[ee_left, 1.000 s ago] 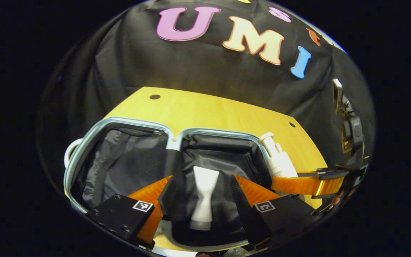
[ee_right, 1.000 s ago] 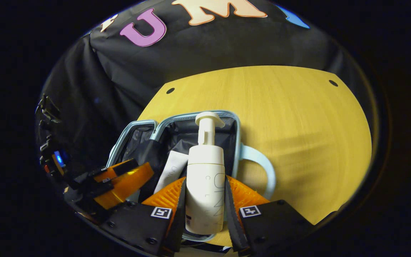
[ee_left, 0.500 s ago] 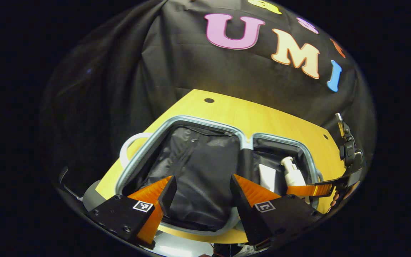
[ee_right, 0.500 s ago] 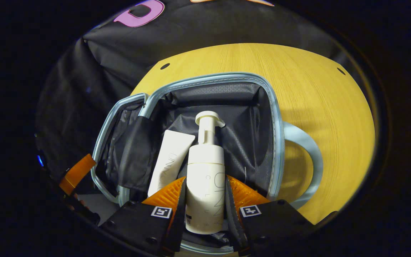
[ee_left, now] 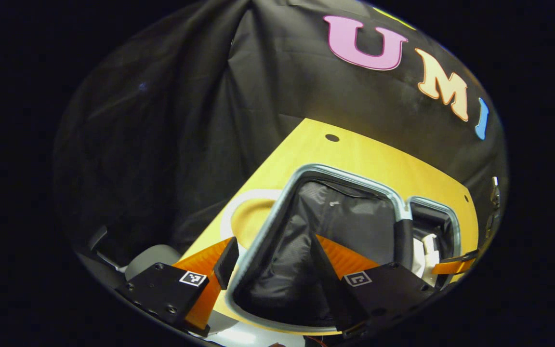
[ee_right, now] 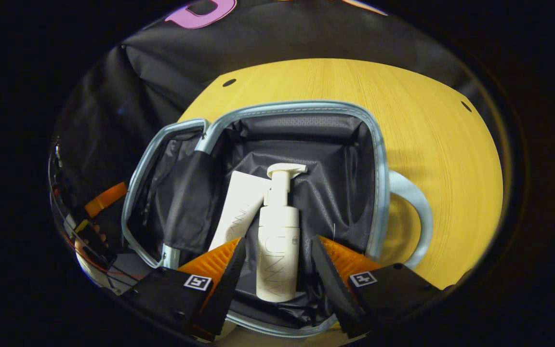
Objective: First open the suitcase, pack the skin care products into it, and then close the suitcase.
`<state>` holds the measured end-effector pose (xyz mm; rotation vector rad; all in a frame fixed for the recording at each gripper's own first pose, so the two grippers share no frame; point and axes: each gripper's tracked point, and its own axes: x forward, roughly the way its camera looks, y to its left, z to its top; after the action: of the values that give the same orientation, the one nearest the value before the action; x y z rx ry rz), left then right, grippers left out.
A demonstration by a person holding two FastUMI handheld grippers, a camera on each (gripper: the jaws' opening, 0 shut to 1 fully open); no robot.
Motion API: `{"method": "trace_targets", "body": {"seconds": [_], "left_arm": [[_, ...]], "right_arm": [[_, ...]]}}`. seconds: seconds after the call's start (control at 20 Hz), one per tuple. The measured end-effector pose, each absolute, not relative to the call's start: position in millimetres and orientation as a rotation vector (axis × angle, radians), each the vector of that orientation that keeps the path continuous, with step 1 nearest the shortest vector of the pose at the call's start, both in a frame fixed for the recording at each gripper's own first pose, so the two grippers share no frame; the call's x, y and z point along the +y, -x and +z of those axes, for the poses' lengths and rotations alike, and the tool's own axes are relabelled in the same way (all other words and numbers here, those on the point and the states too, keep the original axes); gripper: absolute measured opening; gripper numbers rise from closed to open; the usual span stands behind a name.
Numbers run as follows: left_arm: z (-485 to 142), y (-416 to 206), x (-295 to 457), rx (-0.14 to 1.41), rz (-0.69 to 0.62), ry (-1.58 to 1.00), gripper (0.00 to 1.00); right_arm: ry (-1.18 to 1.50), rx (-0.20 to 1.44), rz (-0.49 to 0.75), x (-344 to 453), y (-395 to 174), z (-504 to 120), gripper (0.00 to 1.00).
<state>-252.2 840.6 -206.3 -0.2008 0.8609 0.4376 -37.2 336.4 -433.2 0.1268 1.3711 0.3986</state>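
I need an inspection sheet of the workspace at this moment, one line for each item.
Surface: wooden table, two small holes.
Job's things: suitcase lies open; pump bottle and tube lie inside its right half.
Clutter: nothing seen.
Grippers: right gripper open, its fingers either side of the pump bottle; left gripper open over the suitcase's left rim.
Cables: thin wires at the table edge.
Surroundings: black cloth wall.

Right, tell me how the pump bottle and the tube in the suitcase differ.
The pump bottle is round with a pump head on top; the tube is flat with no pump. The bottle lies partly over the tube, which lies slanted beside it. Both are white and lie in the open suitcase.
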Motion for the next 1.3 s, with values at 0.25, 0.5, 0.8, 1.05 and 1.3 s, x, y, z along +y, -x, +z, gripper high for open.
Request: {"method": "trace_targets", "body": {"seconds": [0.25,0.5,0.8,1.05,1.3], "left_arm": [[-230,243,898,0.879,0.501,0.243,0.9],[-266,240,924,0.941,0.502,0.325,0.88],[-289,243,926,1.021,0.472,0.423,0.76],[-253,225,897,0.983,0.426,0.363,0.04],[-177,211,882,0.872,0.359,0.208,0.0]], "right_arm": [[-0.163,1.293,0.351,307,16,-408,0.88],[-0.187,1.269,0.283,283,6,-401,0.88],[-0.206,1.21,0.272,264,-10,-386,0.88],[-0.264,1.027,0.299,253,-39,-353,0.9],[-0.194,0.86,0.313,218,-51,-324,0.99]]}}
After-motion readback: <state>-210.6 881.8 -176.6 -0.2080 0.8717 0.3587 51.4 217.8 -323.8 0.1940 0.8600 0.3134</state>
